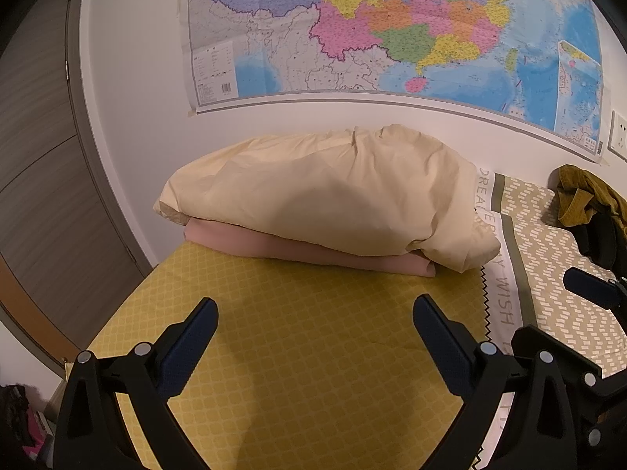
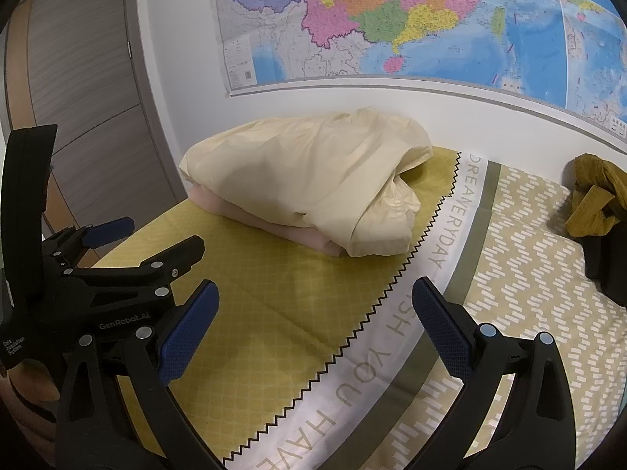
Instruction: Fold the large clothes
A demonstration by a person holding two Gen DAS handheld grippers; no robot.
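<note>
A folded cream garment [image 1: 325,199] lies on top of a folded pink garment [image 1: 298,252] at the far end of the yellow patterned bed cover [image 1: 298,352], against the wall. The pile also shows in the right wrist view: cream [image 2: 305,180], pink [image 2: 250,215]. A crumpled mustard garment [image 1: 584,196] lies at the far right on the bed; it also shows in the right wrist view [image 2: 595,199]. My left gripper [image 1: 315,313] is open and empty, short of the pile. My right gripper [image 2: 315,293] is open and empty, beside the left gripper [image 2: 113,231].
A large map [image 1: 392,27] hangs on the white wall behind the bed. A grey wardrobe door [image 1: 47,156] stands at the left. A black object [image 2: 607,262] sits under the mustard garment. The bed's left edge [image 1: 117,321] drops to the floor.
</note>
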